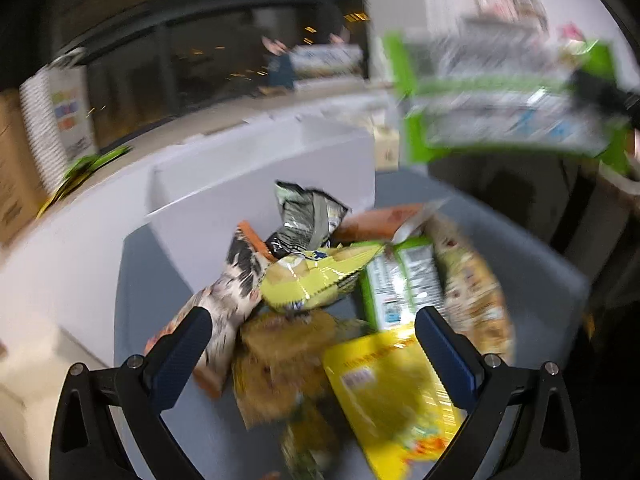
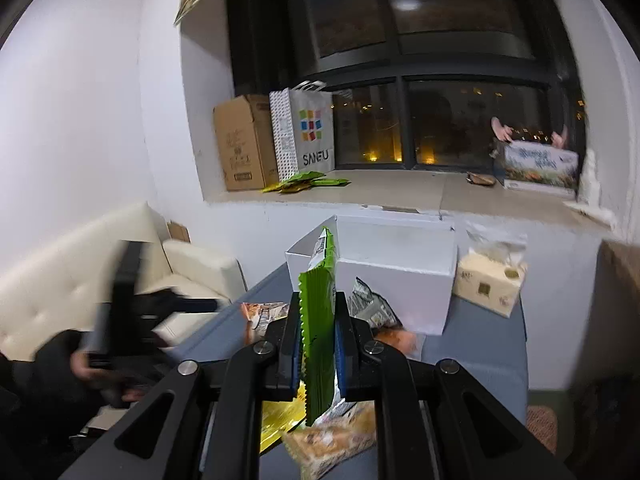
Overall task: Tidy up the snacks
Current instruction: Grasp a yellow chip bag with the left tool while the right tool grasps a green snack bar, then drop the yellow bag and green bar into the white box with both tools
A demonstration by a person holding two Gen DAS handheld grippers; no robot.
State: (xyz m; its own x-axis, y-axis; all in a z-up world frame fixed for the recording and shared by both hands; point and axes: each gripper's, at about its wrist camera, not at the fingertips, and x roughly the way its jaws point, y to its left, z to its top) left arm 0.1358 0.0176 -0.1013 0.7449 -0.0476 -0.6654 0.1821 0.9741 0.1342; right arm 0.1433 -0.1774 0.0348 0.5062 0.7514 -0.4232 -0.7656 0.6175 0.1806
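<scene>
Between the shut jaws of the right claw (image 2: 318, 344) stands a green packet (image 2: 318, 320), lifted above the snack pile (image 1: 320, 300) beneath the open, empty left claw (image 1: 312, 332); next, carry it to the white box (image 2: 396, 276) ahead.

Snack pile (image 1: 320, 300) fills the middle of the grey table (image 1: 532, 264), directly beneath the wide-spread fingers of the left gripper (image 1: 312, 332). White box (image 2: 396, 276) blocks the far side; tissue pack (image 2: 490, 280) stands just right of it. Bare table lies right of the pile and near the tissue pack. Green packet (image 2: 318, 320), clamped upright in the right gripper (image 2: 318, 344), hangs above the pile's right. Sofa (image 2: 100, 256) bounds the left.
</scene>
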